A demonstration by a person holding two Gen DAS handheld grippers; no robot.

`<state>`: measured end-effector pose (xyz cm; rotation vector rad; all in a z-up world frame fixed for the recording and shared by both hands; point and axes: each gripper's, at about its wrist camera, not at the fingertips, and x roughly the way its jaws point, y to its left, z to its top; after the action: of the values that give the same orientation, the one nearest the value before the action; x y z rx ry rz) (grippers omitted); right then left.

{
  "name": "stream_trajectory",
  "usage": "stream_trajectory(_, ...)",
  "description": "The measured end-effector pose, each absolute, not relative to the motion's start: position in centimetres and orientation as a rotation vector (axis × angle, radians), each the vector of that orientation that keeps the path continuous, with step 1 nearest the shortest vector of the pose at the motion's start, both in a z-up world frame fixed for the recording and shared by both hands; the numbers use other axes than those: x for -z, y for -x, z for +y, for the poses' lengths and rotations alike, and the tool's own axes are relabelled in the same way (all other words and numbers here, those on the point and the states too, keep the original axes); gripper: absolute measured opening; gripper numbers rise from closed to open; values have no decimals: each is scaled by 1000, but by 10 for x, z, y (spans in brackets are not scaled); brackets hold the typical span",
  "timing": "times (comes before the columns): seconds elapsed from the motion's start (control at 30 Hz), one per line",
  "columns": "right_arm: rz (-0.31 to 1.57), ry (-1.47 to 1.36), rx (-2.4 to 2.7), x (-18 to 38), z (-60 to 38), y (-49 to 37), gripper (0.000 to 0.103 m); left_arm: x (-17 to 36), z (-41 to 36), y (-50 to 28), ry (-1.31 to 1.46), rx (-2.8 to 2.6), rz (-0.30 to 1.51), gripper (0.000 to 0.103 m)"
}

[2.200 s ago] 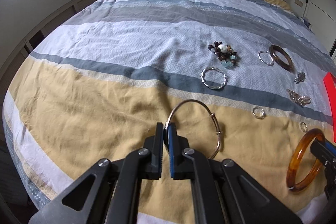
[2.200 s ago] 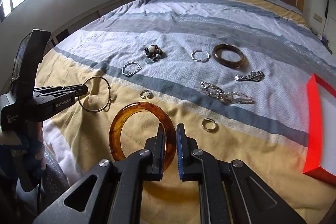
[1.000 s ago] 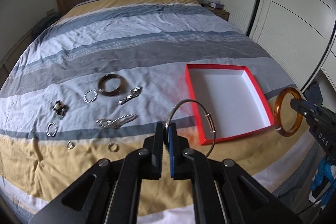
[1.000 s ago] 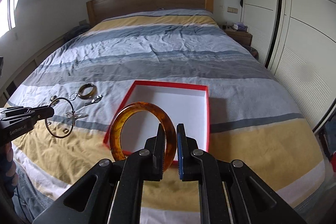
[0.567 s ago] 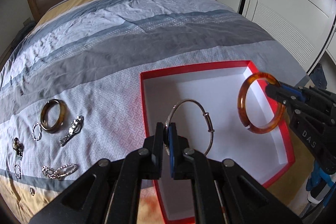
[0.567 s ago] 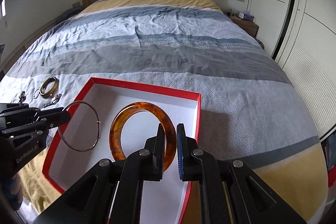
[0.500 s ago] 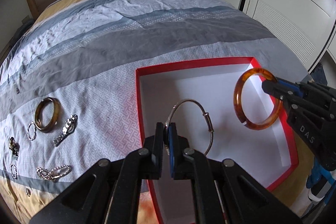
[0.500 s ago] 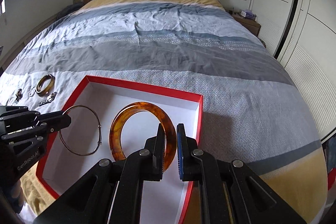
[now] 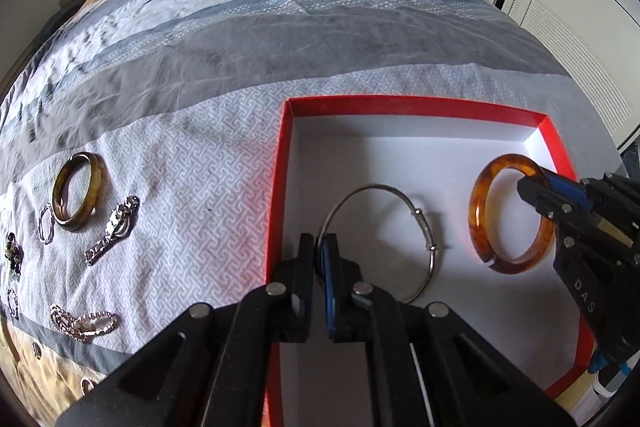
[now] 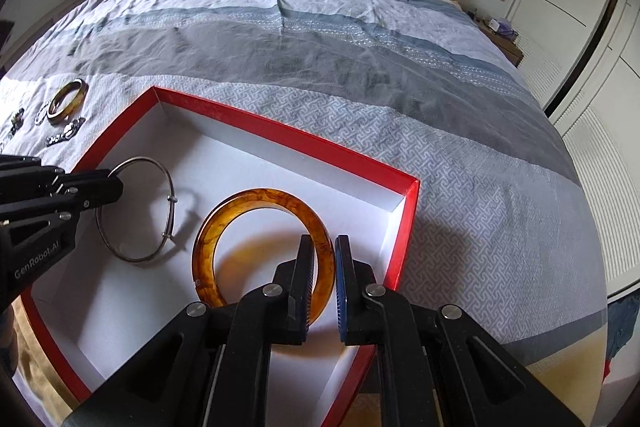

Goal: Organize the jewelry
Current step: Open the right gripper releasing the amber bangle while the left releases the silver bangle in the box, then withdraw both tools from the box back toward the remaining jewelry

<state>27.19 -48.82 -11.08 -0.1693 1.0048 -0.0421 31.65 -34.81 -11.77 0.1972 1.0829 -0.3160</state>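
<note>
i see the amber bangle [image 10: 262, 247] clamped in my right gripper [image 10: 323, 281], down inside the red box [image 10: 288, 137] on the striped bed [image 10: 360, 39]. beside it the thin silver bangle [image 9: 384, 239] is pinched in my left gripper [image 9: 320, 269] over the same white floor. loose jewelry [image 9: 76, 191] lies left of the box.

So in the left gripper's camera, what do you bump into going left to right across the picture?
Beaded bracelet → brown bangle → silver clasp piece → red box → thin silver bangle held by the left gripper → amber bangle → right gripper.
</note>
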Motion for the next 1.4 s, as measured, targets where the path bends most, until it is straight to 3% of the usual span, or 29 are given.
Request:
stream_trajectory(0.43, 959, 220, 50, 88, -480, -260, 38, 114, -337, -307, -122, 328, 1082, 6)
stream_trajectory(0.6, 887, 159, 77, 53, -486, -234, 39, 100, -327, -295, -75, 364, 1066, 9)
stream_trajectory(0.73, 848, 100, 96, 29, -485, -204, 42, 76, -318, -274, -76, 366, 1020, 23)
stream_trajectory(1.07, 809, -30, 42, -3, -431, -119, 43, 23, -257, -196, -109, 338, 938, 24)
stream_trajectory(1.4, 733, -90, -42, -38, -362, -48, 43, -8, -135, -126, -57, 178, 910, 24)
